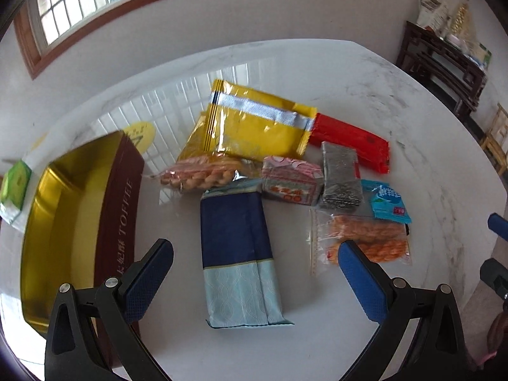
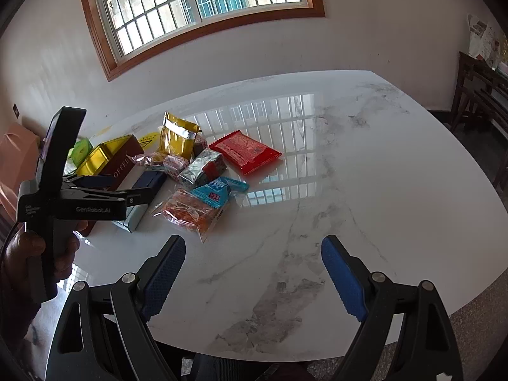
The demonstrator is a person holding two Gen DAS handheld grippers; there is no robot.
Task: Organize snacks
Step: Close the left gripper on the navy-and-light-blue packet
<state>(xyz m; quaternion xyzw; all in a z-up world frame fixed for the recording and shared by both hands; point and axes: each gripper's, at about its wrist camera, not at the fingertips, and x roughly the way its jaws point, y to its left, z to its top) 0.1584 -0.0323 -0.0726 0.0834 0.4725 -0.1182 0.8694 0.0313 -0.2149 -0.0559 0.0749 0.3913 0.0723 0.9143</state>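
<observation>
One open tin box with a gold inside and a maroon wall stands near the left edge of the white marble tabletop; its wall reads "TOFFEE" with smaller characters below that are too blurred to read. Beside it lie ten snack packets in a loose cluster toward the middle of the tabletop: one navy and pale blue packet, two yellow foil packets overlapping each other, one red packet, one clear bag of twisted fried dough, one pink wrapped cake, one silver-grey packet, one light blue sachet, one clear bag of orange snacks, and one green packet cut off at the left edge, beyond the box. Print on the pink, blue and red packets is too small to make out. The left gripper hangs spread wide over the navy packet, its blue pads clear of it. Seen from the right wrist, its body reads "GenRobot.AI" and a hand grips its handle. The right gripper stands fully wide over bare marble near the front edge, holding nothing.
</observation>
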